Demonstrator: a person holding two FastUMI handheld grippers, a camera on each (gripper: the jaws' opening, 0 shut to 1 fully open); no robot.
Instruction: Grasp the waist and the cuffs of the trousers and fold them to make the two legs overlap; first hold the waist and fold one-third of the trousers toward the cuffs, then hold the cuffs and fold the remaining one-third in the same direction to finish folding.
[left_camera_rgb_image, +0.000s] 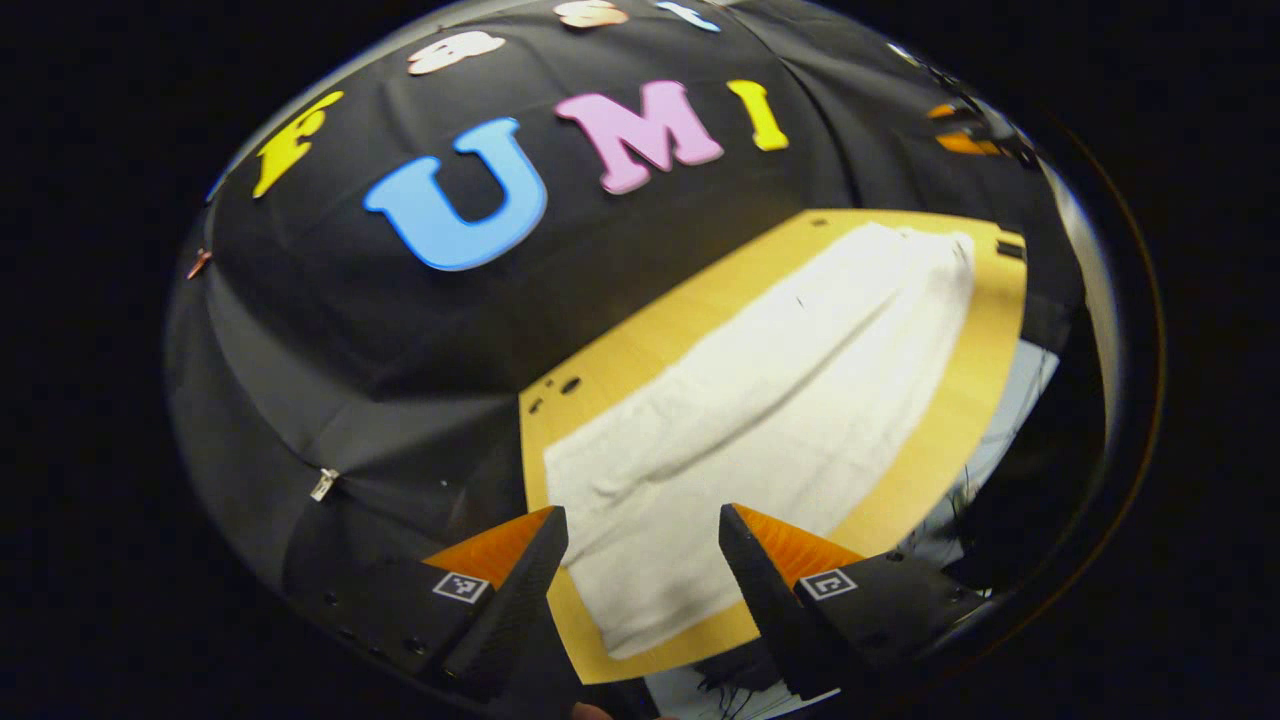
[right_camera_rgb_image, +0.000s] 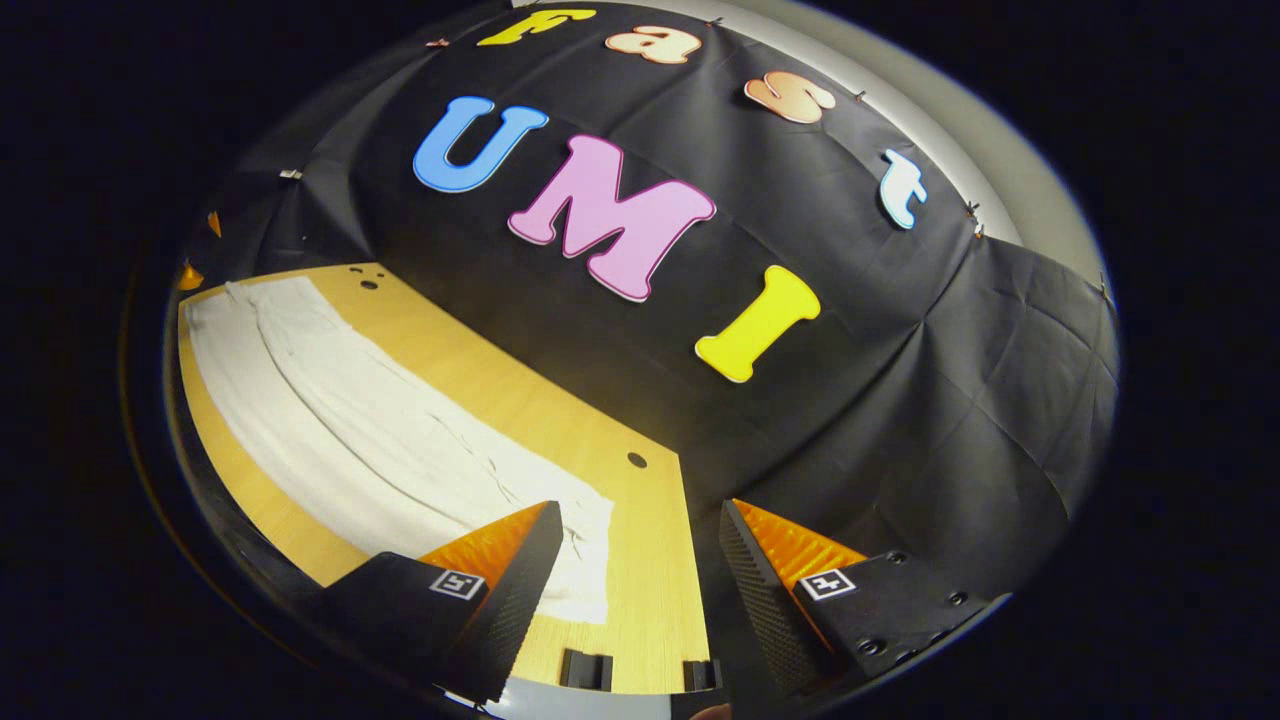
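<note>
Our left tongs (left_camera_rgb_image: 642, 530) are wide apart and hold nothing, up above the near end of the white trousers (left_camera_rgb_image: 770, 400). Our right tongs (right_camera_rgb_image: 640, 528) gape too, empty. The trousers (right_camera_rgb_image: 380, 430) lie flat along the worktop (right_camera_rgb_image: 640, 560).

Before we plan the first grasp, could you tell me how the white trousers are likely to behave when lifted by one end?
The trousers lie flat with soft creases on the table, so they will probably be floppy and sag between grasp points. The thin cloth looks light. Their length along the table suggests the free end may drag rather than lift.
</note>
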